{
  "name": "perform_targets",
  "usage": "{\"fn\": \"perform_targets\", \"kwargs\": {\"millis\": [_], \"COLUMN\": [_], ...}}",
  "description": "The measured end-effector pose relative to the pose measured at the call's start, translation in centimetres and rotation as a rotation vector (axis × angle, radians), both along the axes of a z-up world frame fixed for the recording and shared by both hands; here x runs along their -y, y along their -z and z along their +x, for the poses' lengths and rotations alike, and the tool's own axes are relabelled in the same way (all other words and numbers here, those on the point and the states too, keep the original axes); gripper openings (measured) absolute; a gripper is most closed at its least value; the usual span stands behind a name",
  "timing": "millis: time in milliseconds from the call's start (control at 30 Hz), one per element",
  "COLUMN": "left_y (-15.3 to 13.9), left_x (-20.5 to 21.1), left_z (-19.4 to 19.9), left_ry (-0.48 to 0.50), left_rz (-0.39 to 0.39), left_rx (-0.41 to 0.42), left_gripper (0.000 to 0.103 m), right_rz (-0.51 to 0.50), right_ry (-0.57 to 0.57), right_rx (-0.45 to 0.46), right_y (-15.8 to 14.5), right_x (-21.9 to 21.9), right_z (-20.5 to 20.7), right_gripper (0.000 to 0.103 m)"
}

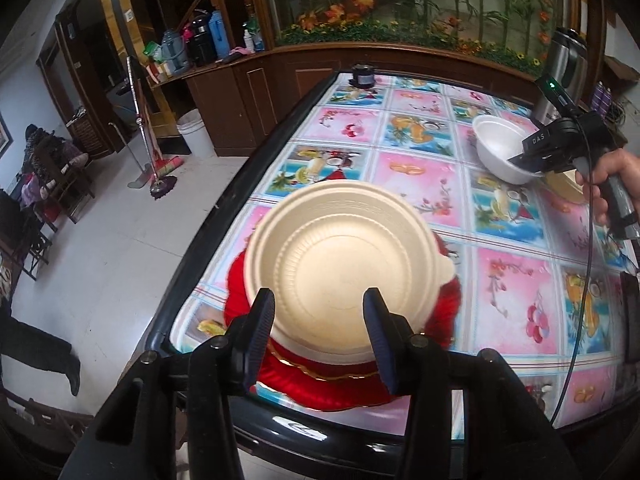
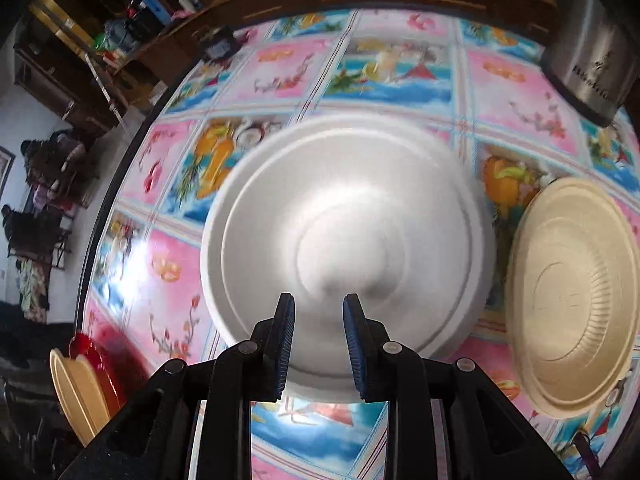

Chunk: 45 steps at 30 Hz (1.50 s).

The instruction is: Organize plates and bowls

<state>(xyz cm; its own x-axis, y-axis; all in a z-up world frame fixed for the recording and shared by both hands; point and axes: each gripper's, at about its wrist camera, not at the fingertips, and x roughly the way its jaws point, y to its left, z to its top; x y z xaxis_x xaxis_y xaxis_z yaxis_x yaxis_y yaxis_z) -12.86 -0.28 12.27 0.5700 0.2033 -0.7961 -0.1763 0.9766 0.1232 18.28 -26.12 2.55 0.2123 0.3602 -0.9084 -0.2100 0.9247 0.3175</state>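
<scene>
Bowls: your left gripper (image 1: 320,336) jaws spread w/ beige bowl (image 1: 344,264) over red plate (image 1: 344,384); right gripper (image 2: 319,344) jaws pinching white bowl (image 2: 348,240) rim.

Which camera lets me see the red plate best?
The left wrist view. There the red plate lies on the table under the beige bowl, with its frilly rim showing on the left, right and near sides. The right wrist view only catches a blurry red sliver at the lower left edge.
</scene>
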Motion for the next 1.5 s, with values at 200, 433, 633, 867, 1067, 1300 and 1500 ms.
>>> {"fn": "perform_targets", "kwargs": {"millis": [200, 433, 633, 867, 1067, 1300, 1500], "left_y": [-0.2, -0.2, 1.1, 2.7, 4.4, 6.6, 7.6], "left_x": [2.5, 6.5, 9.8, 12.9, 14.0, 14.5, 15.5], "left_z": [1.1, 3.3, 5.4, 6.9, 7.7, 8.3, 8.1], "left_ry": [0.054, 0.170, 0.262, 0.322, 0.317, 0.320, 0.356], "left_rz": [-0.017, -0.057, -0.176, -0.275, -0.293, -0.330, -0.314], "left_rx": [0.008, 0.007, -0.051, -0.119, -0.177, -0.234, -0.264], "left_gripper": [0.045, 0.045, 0.045, 0.045, 0.045, 0.043, 0.020], "right_rz": [0.015, 0.014, 0.102, 0.074, 0.127, 0.107, 0.110], "right_ry": [-0.114, -0.329, -0.284, -0.036, -0.001, -0.041, -0.044], "right_rx": [-0.048, -0.143, 0.005, 0.031, -0.019, -0.016, -0.068], "right_y": [0.0, 0.7, -3.5, -2.7, -1.0, -0.3, 1.7], "right_x": [0.3, 1.1, 5.8, 12.3, 12.2, 10.3, 9.5], "right_z": [-4.4, -14.8, -20.1, -19.8, -20.4, -19.8, -19.4], "right_gripper": [0.027, 0.031, 0.031, 0.031, 0.030, 0.031, 0.016]}}
